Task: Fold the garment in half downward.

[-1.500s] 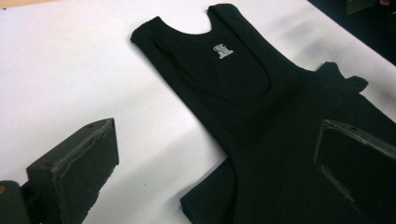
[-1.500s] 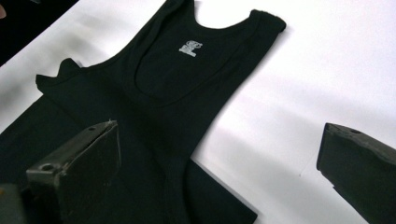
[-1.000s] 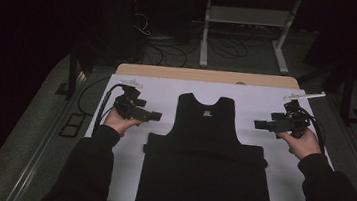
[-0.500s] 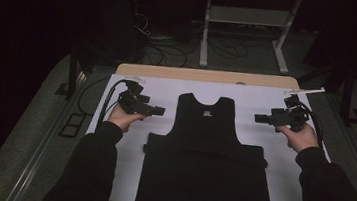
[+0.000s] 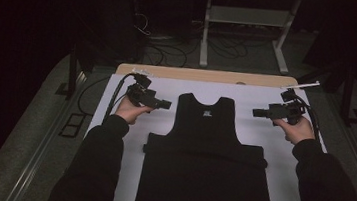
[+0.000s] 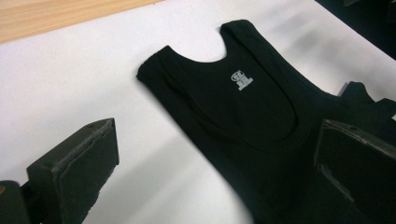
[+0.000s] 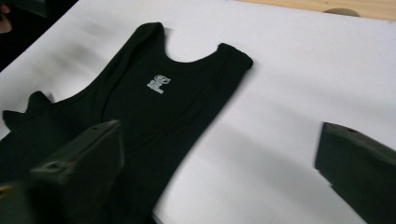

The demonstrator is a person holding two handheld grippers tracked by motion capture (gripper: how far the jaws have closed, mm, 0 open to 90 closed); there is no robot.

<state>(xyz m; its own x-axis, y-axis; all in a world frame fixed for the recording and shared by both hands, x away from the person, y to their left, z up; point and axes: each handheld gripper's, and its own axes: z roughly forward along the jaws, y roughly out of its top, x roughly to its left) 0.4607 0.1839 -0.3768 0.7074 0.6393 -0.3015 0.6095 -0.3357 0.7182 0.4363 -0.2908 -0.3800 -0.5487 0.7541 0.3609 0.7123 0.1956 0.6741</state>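
Observation:
A black sleeveless top (image 5: 206, 153) lies flat on a white sheet (image 5: 272, 145), neck towards the far edge, with a small pale logo under the neckline. My left gripper (image 5: 168, 104) hovers just left of the top's left shoulder strap, pointing inward, jaws open; in the left gripper view the top (image 6: 233, 107) lies ahead of the left gripper (image 6: 217, 140). My right gripper (image 5: 254, 112) is off the right strap, also pointing inward. Its jaws have just been closing a little but stand wide with nothing gripped; the top (image 7: 154, 102) lies beyond the right gripper (image 7: 219, 135).
The sheet covers a wooden table whose bare far edge (image 5: 204, 75) shows beyond it. Behind the table a light metal stand (image 5: 245, 17) and loose cables (image 5: 172, 44) sit on the dark floor. White sheet lies bare on both sides of the top.
Both hands have moved away from the person and inward, bringing the grippers closer to the top's shoulder straps. The top has not moved.

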